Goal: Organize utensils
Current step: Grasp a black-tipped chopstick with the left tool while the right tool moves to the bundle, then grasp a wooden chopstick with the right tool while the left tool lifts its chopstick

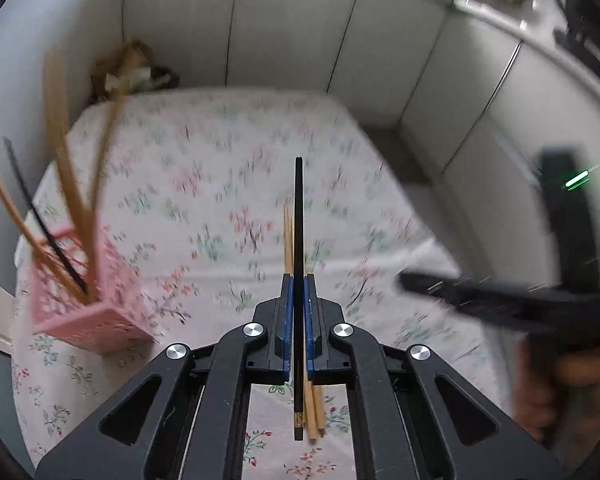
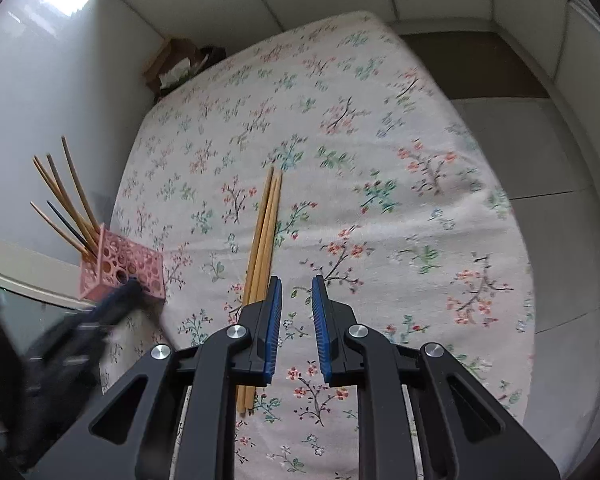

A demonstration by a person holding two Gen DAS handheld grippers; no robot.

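My left gripper (image 1: 298, 280) is shut on a black chopstick (image 1: 298, 216), held above the floral tablecloth and pointing forward. Wooden chopsticks (image 1: 287, 236) lie on the cloth right beneath it; in the right wrist view they (image 2: 265, 232) lie just left of my right gripper (image 2: 297, 284), which is open and empty above the cloth. A pink perforated holder (image 1: 96, 312) stands at the table's left edge with several wooden chopsticks and one black one in it; it also shows in the right wrist view (image 2: 124, 270). The left gripper (image 2: 112, 304) appears blurred beside the holder.
The table (image 2: 380, 140) is covered with a floral cloth and stands in a corner by white walls. A brown box with paper (image 2: 180, 64) sits at the far left corner. White cabinets run along the right. The right gripper (image 1: 500, 300) shows blurred at right.
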